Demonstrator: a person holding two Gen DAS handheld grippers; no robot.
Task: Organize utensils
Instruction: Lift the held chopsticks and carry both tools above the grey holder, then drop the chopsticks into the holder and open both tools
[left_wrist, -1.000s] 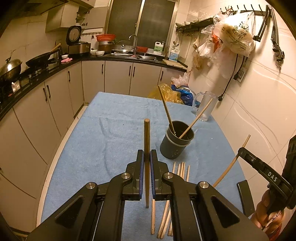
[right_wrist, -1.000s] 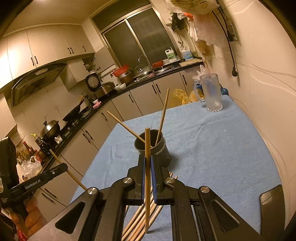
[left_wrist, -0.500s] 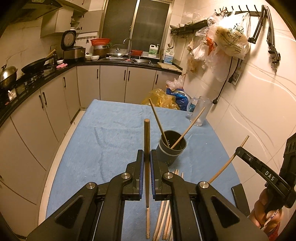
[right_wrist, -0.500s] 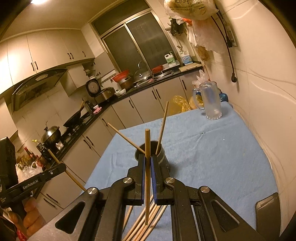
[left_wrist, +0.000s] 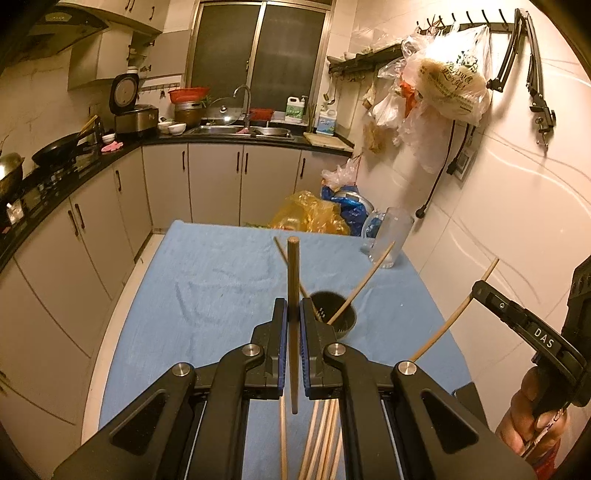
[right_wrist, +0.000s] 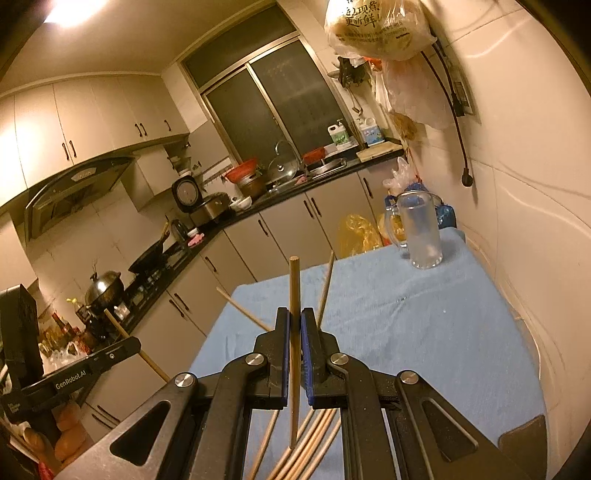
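Observation:
My left gripper (left_wrist: 293, 314) is shut on a wooden chopstick (left_wrist: 293, 280) that stands upright between its pads, above the blue cloth. Just beyond it a dark utensil cup (left_wrist: 334, 319) holds two slanted chopsticks. Several loose chopsticks (left_wrist: 321, 435) lie on the cloth under the jaws. My right gripper (right_wrist: 294, 325) is shut on another upright chopstick (right_wrist: 294, 288); the cup is hidden behind its jaws, only its two chopsticks (right_wrist: 327, 284) stick out. Each view shows the other gripper at its edge with its chopstick: the right one (left_wrist: 476, 291) and the left one (right_wrist: 135, 345).
A blue cloth covers the table (left_wrist: 207, 295), which stands against the tiled wall on the right. A clear glass mug (left_wrist: 391, 236) stands at the far right corner. Plastic bags (left_wrist: 314, 218) lie behind the table. Cabinets and a counter run along the left and back.
Both grippers have risen with their chopsticks still gripped. The cup and the loose chopsticks now sit lower and farther down in both views.

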